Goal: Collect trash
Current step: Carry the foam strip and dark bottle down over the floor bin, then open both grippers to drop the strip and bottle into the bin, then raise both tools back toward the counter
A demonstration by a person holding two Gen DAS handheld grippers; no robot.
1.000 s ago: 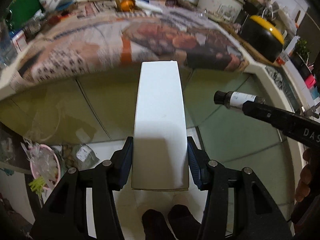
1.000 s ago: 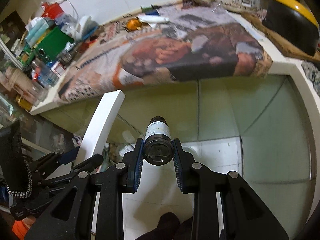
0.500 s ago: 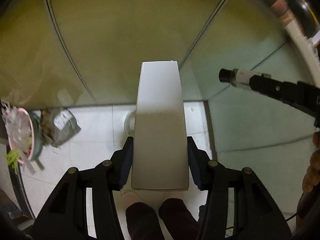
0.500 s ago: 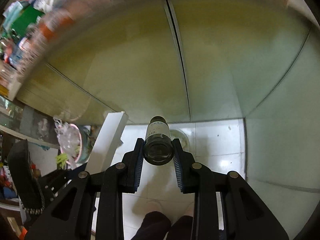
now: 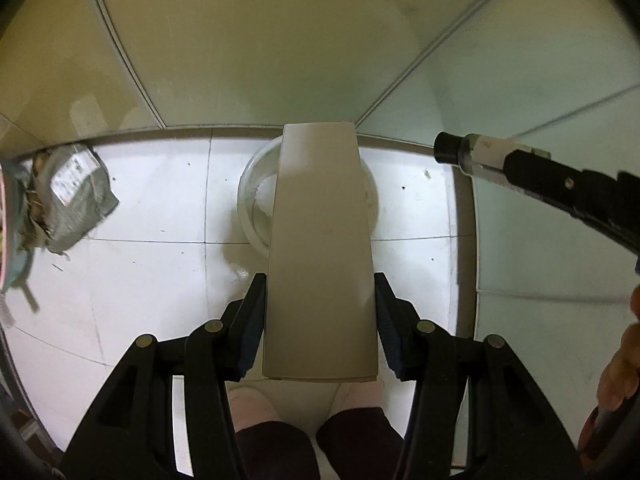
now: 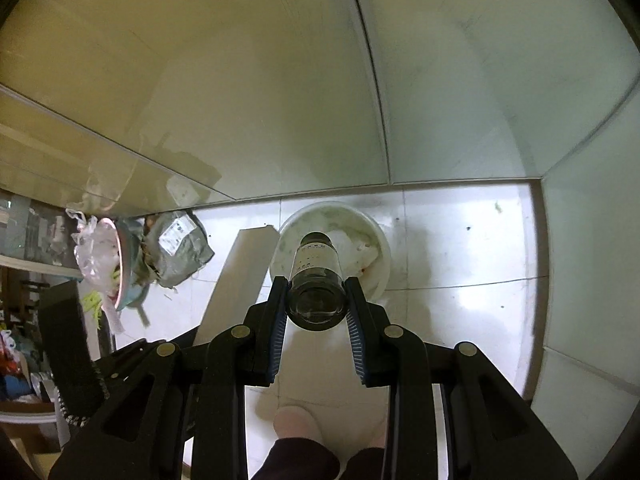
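Note:
My left gripper (image 5: 320, 320) is shut on a long white box (image 5: 320, 248), held pointing down over a white bin (image 5: 252, 200) on the floor. The box also shows in the right wrist view (image 6: 240, 276). My right gripper (image 6: 316, 312) is shut on a small dark glass bottle (image 6: 316, 276) with a white label, held above the same white bin (image 6: 376, 256), which holds crumpled white paper. The bottle shows in the left wrist view (image 5: 472, 152), to the right of the box.
A grey packet of scraps (image 5: 72, 196) lies on the white tiled floor left of the bin, next to a pink bin with a plastic bag (image 6: 108, 256). Glossy cabinet doors (image 6: 280, 80) stand behind. My feet (image 6: 296, 424) are below the grippers.
Both grippers have tilted down from the countertop to the floor, still holding the box and the bottle. The white bin has come into view under them.

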